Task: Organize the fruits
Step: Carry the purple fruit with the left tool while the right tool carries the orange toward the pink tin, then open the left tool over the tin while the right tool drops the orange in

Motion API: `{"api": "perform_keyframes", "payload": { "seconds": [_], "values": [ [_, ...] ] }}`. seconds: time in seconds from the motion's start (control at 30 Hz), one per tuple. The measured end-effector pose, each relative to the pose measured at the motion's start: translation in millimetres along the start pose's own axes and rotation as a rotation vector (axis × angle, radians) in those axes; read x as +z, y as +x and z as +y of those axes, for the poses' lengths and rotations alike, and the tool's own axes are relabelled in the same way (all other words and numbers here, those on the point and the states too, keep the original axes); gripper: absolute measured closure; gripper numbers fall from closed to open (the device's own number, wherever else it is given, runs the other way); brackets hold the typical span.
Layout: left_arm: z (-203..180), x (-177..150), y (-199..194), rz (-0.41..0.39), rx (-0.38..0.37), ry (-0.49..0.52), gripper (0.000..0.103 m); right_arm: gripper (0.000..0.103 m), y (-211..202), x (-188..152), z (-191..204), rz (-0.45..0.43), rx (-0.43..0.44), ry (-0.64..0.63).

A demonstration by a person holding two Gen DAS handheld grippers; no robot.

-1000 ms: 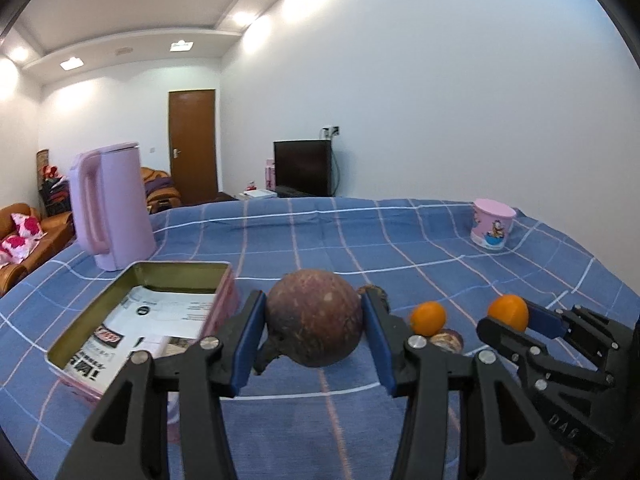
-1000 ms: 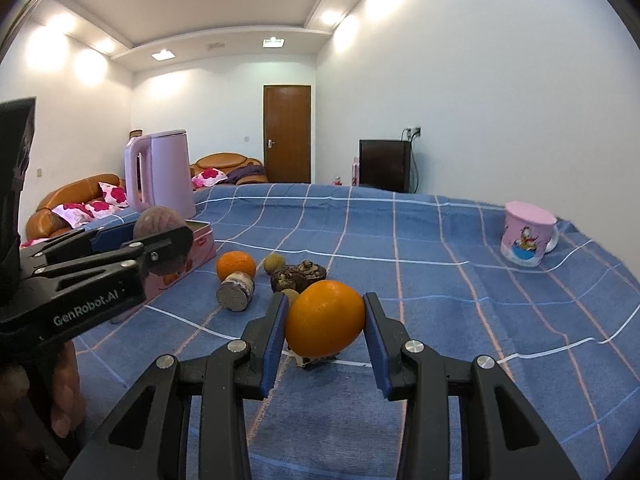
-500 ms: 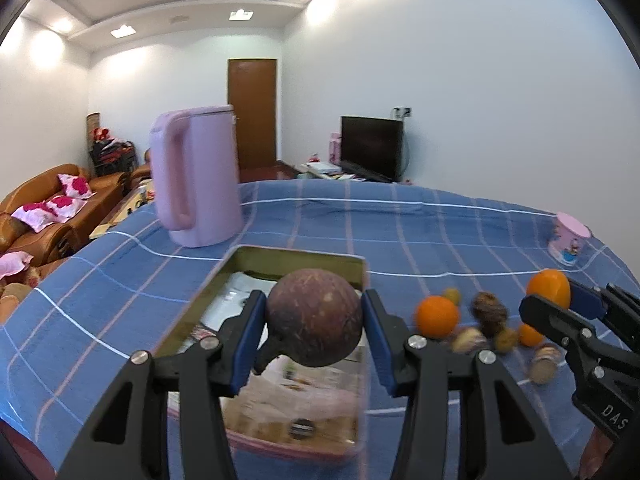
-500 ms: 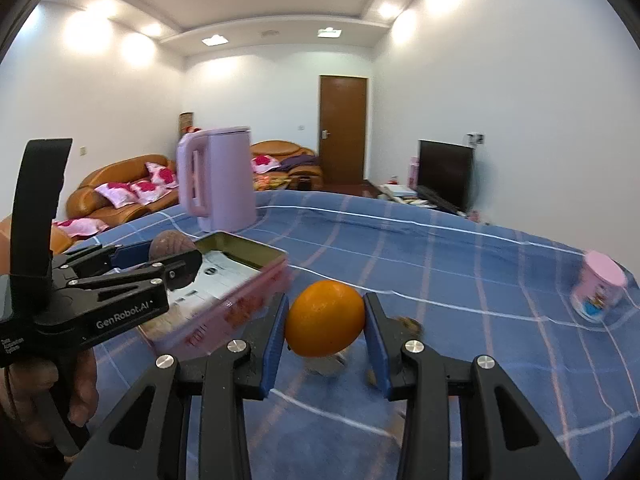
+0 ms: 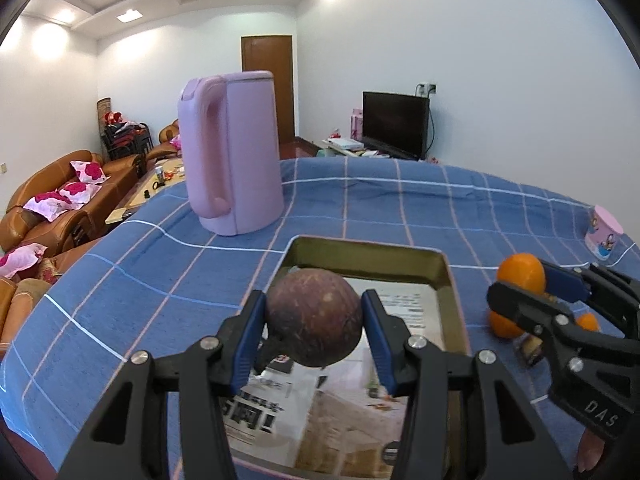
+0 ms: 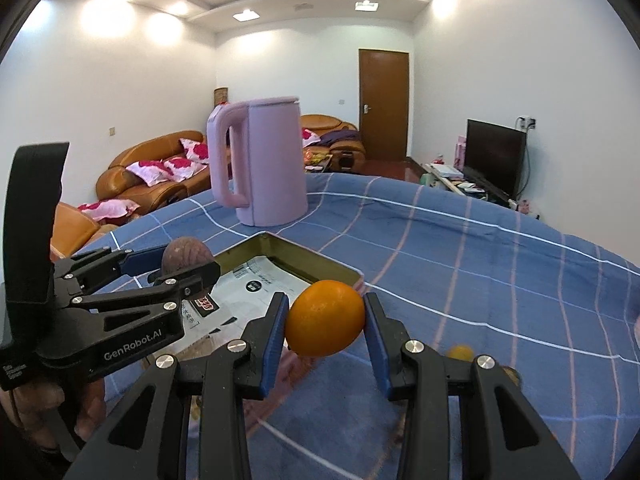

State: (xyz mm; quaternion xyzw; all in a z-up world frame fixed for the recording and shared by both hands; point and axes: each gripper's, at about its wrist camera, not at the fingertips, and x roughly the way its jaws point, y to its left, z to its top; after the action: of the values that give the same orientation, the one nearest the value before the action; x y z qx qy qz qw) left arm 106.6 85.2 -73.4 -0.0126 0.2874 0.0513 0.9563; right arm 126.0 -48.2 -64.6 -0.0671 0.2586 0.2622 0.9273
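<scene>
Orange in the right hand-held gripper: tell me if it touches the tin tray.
Apart. The right wrist view shows the orange held between the blue pads, clear of the tin tray.

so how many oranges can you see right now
3 in the left wrist view: one orange held in the right gripper, one on the cloth below it, a smaller one further right. Others may be hidden behind the gripper.

Looks like someone's living room: leather sofas (image 6: 152, 164) with floral cushions, a TV (image 5: 395, 124), wooden door (image 6: 383, 104).
</scene>
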Motion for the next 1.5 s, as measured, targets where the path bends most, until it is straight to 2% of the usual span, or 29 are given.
{"api": "perform_keyframes", "payload": {
  "seconds": [0.33, 0.67, 0.8, 0.93, 1.07, 1.3, 1.43, 1.5],
  "values": [
    [8, -2, 15, 0.031, 0.01, 0.02, 0.052, 0.063, 35, -3, 10, 0.057, 0.02, -0.014],
    [7, -7, 23, 0.068, 0.01, 0.032, 0.052, 0.063, 49, -4, 20, 0.096, 0.059, -0.04],
    [8, -8, 18, 0.058, 0.013, 0.028, 0.052, 0.063, 51, -4, 23, 0.098, 0.065, -0.049],
    [5, -5, 11, 0.024, 0.026, 0.046, 0.05, 0.063, 49, -4, 22, 0.094, 0.068, -0.04],
    [5, -4, 7, 0.013, 0.023, 0.038, 0.038, 0.061, 42, -5, 19, 0.082, 0.055, -0.026],
    [0, -5, 4, 0.016, 0.012, 0.03, 0.036, 0.055, 22, -11, 19, 0.068, 0.042, -0.04],
    [-7, -7, -5, 0.0, -0.004, 0.025, 0.028, 0.054, 4, -16, 17, 0.054, 0.017, -0.046],
    [-12, -10, -10, -0.002, -0.022, 0.025, 0.027, 0.052, -11, -22, 11, 0.043, -0.006, -0.048]
  ]
}}
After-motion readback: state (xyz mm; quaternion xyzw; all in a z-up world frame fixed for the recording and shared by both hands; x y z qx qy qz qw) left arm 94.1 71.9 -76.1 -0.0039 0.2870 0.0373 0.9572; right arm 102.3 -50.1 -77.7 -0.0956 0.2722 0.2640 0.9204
